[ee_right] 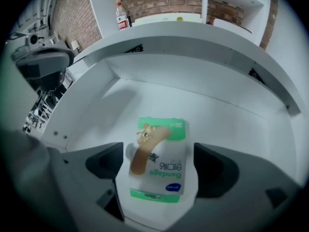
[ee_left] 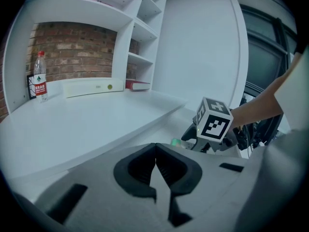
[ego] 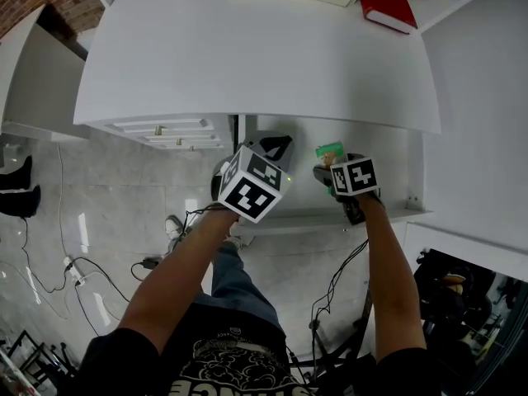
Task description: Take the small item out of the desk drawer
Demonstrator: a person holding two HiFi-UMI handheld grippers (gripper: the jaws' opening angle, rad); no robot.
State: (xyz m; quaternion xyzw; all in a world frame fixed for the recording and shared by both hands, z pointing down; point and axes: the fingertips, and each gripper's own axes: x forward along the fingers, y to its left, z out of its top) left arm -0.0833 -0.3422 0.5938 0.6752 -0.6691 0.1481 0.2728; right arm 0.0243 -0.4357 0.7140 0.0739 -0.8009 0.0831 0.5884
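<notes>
A white and green bandage box (ee_right: 158, 163) lies on the floor of the open white desk drawer (ee_right: 207, 105). My right gripper (ee_right: 159, 170) reaches into the drawer with its jaws wide, one on each side of the box, and a thin gap shows at both pads. In the head view the box (ego: 329, 152) pokes out ahead of the right gripper (ego: 332, 168), under the desktop edge. My left gripper (ee_left: 155, 161) is shut on nothing, and hangs left of the right one, over the drawer's left end (ego: 275, 145).
On the desktop (ego: 247, 56) stand a water bottle (ee_left: 40, 76), a long white device (ee_left: 94, 87) and a red book (ego: 388, 3). A white drawer unit (ego: 165, 132) sits under the desk at left. Cables (ego: 74, 271) trail over the floor.
</notes>
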